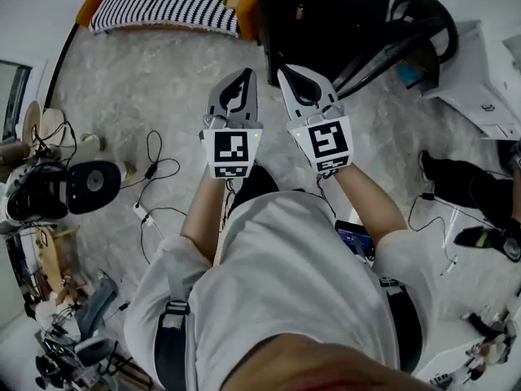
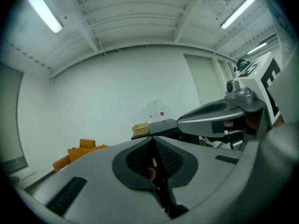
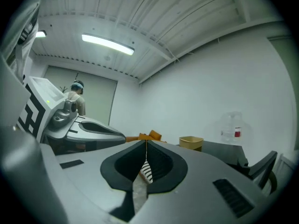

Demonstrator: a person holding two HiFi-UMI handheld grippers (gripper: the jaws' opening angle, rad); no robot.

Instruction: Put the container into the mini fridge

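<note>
**Cool, even overhead light; heavy fisheye bend**

Both gripper views are bright. Overhead tube lights [image 2: 44, 10] burn out to white glare, and the pale wall [image 2: 93, 101] takes flat, even light. The corners of these views fall to a dark vignette, and the roof beams [image 2: 86, 29] bow hard toward the edges. Up close, the bodies of the left gripper [image 2: 152, 137] and the right gripper [image 3: 145, 142] are soft and out of focus, with a dull sheen. In the head view the floor [image 1: 146, 96] is evenly lit with faint shadows, and the room curves at the edges.

Head view: steeply down. Tool views: level, forward; both share container [image 2: 140, 128], mini fridge [image 2: 163, 125].
</note>
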